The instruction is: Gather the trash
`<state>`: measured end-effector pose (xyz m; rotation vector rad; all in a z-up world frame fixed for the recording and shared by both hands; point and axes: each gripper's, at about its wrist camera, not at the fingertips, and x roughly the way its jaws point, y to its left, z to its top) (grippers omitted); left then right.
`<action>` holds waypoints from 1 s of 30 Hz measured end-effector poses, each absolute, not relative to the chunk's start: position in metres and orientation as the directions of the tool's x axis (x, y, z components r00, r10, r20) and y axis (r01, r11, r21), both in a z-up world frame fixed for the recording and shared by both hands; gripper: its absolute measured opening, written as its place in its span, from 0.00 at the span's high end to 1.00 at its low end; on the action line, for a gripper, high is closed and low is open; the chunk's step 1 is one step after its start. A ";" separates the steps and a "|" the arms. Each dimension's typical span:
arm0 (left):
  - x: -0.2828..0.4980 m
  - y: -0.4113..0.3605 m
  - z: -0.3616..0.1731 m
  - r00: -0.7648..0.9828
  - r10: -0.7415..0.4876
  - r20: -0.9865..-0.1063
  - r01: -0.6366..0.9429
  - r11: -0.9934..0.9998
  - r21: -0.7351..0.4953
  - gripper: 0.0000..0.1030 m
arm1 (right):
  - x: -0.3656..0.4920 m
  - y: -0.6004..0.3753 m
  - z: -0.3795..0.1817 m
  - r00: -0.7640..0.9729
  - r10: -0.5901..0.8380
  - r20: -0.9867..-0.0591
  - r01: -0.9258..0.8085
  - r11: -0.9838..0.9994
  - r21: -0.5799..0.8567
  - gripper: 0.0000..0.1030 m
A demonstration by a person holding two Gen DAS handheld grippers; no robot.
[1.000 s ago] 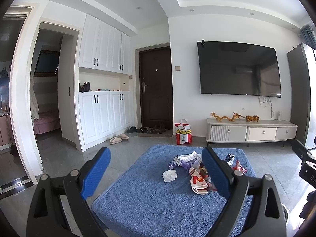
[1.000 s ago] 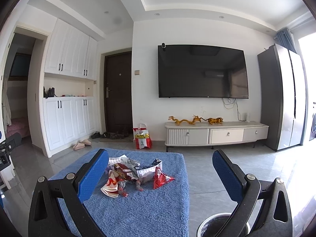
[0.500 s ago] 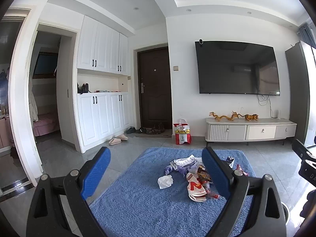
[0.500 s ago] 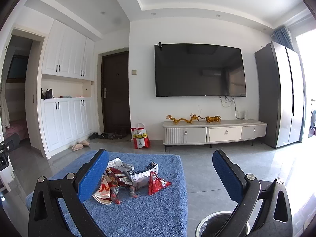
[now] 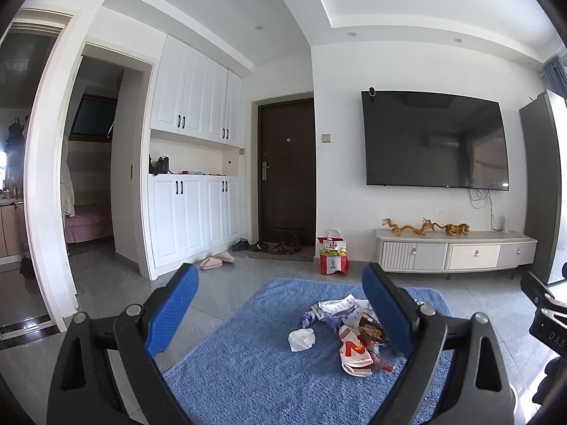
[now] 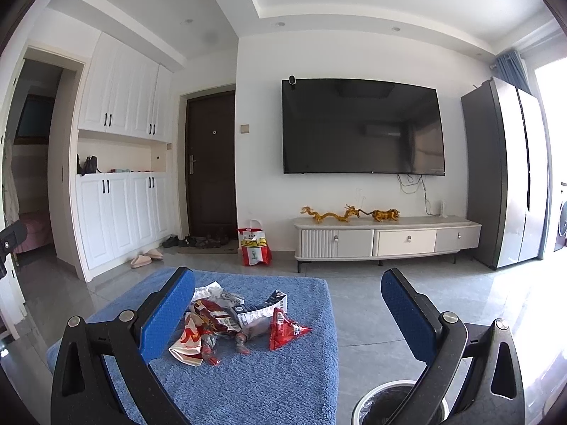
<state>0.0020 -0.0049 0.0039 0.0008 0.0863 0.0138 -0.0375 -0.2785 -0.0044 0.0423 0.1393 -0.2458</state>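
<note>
- A heap of trash (image 5: pixel 349 329) lies on a blue rug (image 5: pixel 255 372), toward its far right part in the left wrist view; the right wrist view shows the same heap (image 6: pixel 226 322) in the middle of the rug (image 6: pixel 269 382).
- In the heap are a crumpled white tissue (image 5: pixel 301 339) set slightly apart on its near left, a white wrapper with red and yellow print (image 5: pixel 354 352), purple wrappers (image 5: pixel 327 317) and a white printed paper (image 5: pixel 335 304) at the far side.
- From the right wrist view a red snack packet (image 6: pixel 283 329) lies at the heap's right edge, and a white-and-dark carton piece (image 6: pixel 264 310) just behind it.
- The left gripper (image 5: pixel 280 313) hangs above the rug with its blue pads spread wide and nothing between them; its right pad overlaps the heap in the view, but whether it touches is unclear.
- The right gripper (image 6: pixel 287 315) is likewise spread wide and holds nothing, with the heap seen between its pads, nearer the left one.
- A bin with a dark liner (image 6: pixel 393 403) stands on the grey floor just right of the rug, at the bottom of the right wrist view.
- Farther off, a red and white bag (image 6: pixel 253 244) sits on the floor by a dark door (image 6: pixel 212 163).
- A low white cabinet (image 6: pixel 386 241) with gold figurines (image 6: pixel 349 214) stands under a wall television (image 6: pixel 363 127).
</note>
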 end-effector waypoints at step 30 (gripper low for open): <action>0.001 -0.006 -0.008 0.993 0.020 -0.112 -0.020 1.000 0.003 0.09 | -0.036 -0.279 -0.015 0.958 -0.243 -0.154 0.247 0.969 0.009 0.00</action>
